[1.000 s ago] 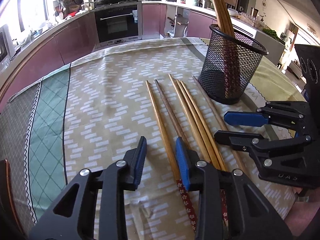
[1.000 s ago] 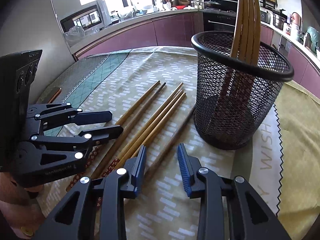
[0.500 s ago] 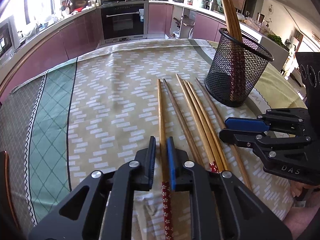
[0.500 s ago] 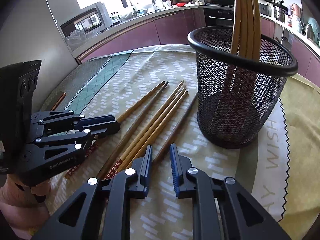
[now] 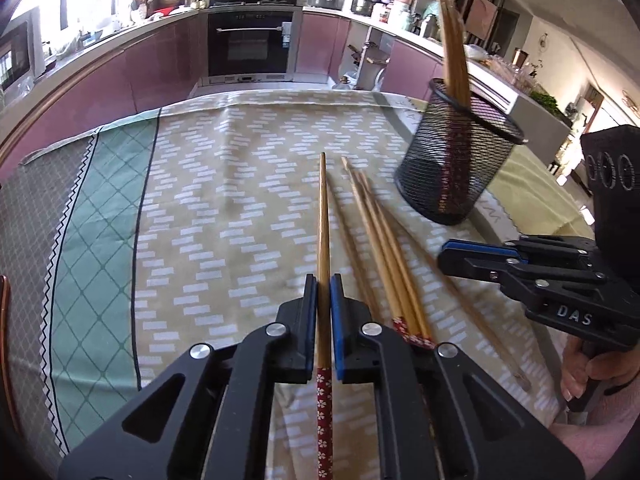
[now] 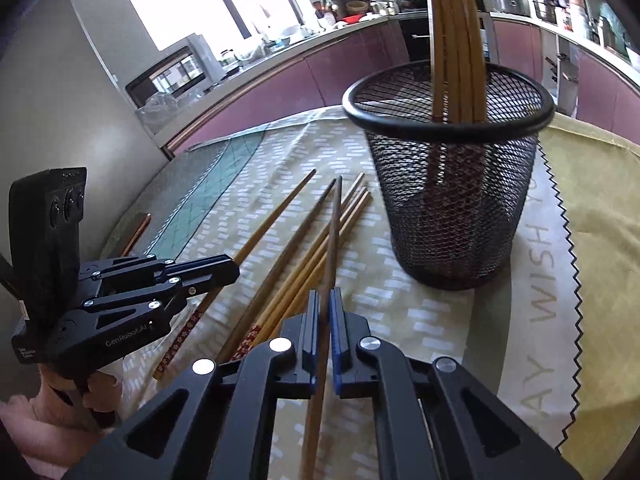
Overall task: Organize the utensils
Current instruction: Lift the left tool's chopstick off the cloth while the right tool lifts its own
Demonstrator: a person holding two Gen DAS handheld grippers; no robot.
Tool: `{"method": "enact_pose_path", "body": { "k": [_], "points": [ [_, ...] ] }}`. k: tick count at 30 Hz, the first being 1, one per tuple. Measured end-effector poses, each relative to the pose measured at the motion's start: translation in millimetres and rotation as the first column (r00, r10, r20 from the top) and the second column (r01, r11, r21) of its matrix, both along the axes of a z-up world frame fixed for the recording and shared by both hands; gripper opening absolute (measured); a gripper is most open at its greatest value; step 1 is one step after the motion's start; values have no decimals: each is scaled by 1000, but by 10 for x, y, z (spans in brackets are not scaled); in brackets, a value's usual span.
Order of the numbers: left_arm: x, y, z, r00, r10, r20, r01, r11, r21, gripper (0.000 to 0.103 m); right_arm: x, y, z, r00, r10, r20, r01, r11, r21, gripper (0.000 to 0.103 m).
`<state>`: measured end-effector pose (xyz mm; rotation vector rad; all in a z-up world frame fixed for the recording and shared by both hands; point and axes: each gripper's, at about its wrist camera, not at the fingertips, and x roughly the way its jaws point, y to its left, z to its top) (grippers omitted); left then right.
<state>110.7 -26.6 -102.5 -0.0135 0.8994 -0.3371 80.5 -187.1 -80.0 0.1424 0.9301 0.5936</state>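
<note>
My left gripper (image 5: 324, 292) is shut on a light wooden chopstick (image 5: 323, 216) with a red flowered end; the stick runs straight ahead between the pads. My right gripper (image 6: 325, 304) is shut on a darker brown chopstick (image 6: 334, 232) that points toward the black mesh holder (image 6: 452, 216). Several chopsticks (image 6: 456, 40) stand upright in that holder. Several more loose chopsticks (image 5: 384, 248) lie side by side on the tablecloth between the two grippers. In the left wrist view the holder (image 5: 456, 168) stands ahead to the right, and the right gripper (image 5: 444, 254) is low at the right.
A patterned beige and green tablecloth (image 5: 224, 208) covers the table. Purple kitchen cabinets and an oven (image 5: 248, 44) run behind the far edge. A hand (image 5: 588, 372) holds the right gripper's handle. A microwave (image 6: 172, 72) sits on the counter at the left.
Both grippers' jaws have gone from open to shut, each around one chopstick. The left gripper's chopstick now lines up straight between its pads.
</note>
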Motion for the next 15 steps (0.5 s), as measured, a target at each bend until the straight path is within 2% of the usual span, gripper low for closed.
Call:
{"method": "enact_pose_path", "body": {
  "k": [4,8,11,15],
  "points": [
    [-70,-65,-41,998,-52,-22,52,999,1,8,-32,53,-3,999,47,-9,-47,999,-27,4],
    [-63,-83,-120,997,-62,-38,63,998,12,8,-8,65,-11,1000,28,-2,-28,997,-68,7],
    [-45,-94,-108,997,-67,-34,68,998,15,10,-5,46,44,1000,17,23,-15,998,-64,7],
    [-11,-130,-113,997,-78,-31,79,996,33,14,6,35,89,998,-13,65,20,994,-111,18]
  ]
}}
